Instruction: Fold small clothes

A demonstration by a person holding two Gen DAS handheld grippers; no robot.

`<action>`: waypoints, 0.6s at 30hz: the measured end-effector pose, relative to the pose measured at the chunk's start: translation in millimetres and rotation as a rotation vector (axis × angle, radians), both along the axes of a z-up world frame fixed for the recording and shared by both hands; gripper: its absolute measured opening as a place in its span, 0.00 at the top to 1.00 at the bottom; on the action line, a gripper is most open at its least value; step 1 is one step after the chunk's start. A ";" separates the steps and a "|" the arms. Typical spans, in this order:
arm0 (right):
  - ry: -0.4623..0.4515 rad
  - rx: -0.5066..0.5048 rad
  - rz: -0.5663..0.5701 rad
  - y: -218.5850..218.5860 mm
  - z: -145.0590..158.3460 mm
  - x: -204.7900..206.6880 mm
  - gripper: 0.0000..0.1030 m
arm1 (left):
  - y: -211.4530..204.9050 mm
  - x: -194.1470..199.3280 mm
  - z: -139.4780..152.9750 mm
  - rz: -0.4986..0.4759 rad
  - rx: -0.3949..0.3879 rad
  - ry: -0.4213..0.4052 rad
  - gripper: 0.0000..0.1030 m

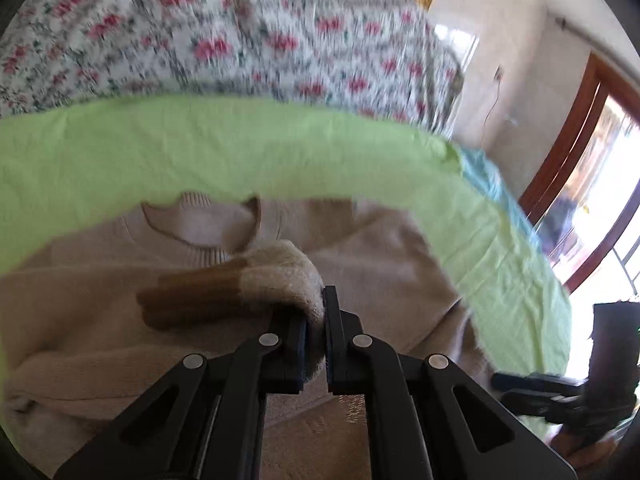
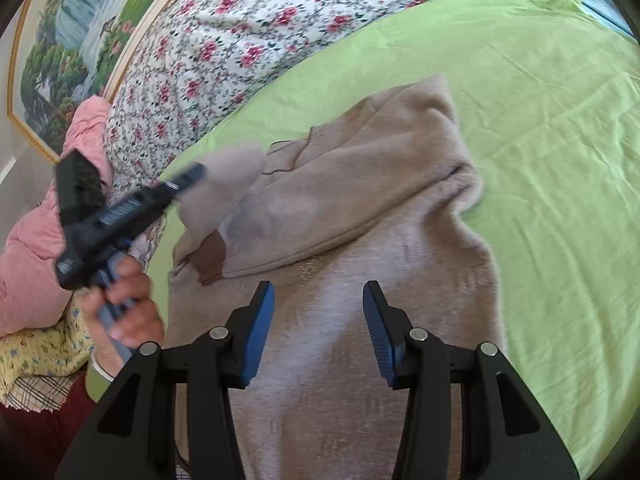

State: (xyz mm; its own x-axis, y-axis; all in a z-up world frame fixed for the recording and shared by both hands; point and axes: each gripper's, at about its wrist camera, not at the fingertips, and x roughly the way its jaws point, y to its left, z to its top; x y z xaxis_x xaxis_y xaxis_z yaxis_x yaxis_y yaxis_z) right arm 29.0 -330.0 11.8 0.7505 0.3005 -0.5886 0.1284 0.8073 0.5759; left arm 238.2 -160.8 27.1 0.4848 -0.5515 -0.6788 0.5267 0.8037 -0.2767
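Observation:
A beige knit sweater (image 1: 380,248) (image 2: 340,360) with brown cuffs lies on a green sheet (image 1: 200,152) (image 2: 540,120). My left gripper (image 1: 320,308) is shut on a fluffy sleeve (image 1: 280,272) just behind its brown cuff (image 1: 192,300), lifted over the sweater's chest. In the right wrist view, blurred, that left gripper (image 2: 192,174) is at the left with a hand (image 2: 120,304) on its handle, beige cloth at its tip. My right gripper (image 2: 319,312) is open, hovering over the sweater's lower body with nothing between its blue pads. One sleeve lies folded across the chest (image 2: 340,208).
A floral quilt (image 1: 240,40) (image 2: 240,40) is heaped behind the sheet. At the left sit a pink padded garment (image 2: 32,260) and a framed painting (image 2: 60,40). A wood-framed window (image 1: 592,160) and a blue cloth (image 1: 480,168) lie to the right. The right gripper (image 1: 520,384) shows low right.

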 end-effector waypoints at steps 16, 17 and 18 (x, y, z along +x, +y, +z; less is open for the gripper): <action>-0.034 -0.143 0.094 34.3 21.6 52.5 0.39 | 111.0 -57.5 -22.8 0.168 0.139 0.049 0.42; -0.042 -0.186 0.122 45.0 26.9 61.2 0.39 | 128.1 -56.1 -22.4 0.220 0.149 0.049 0.42; -0.046 -0.218 0.139 52.5 30.6 67.3 0.39 | 148.9 -53.8 -22.3 0.285 0.160 0.048 0.42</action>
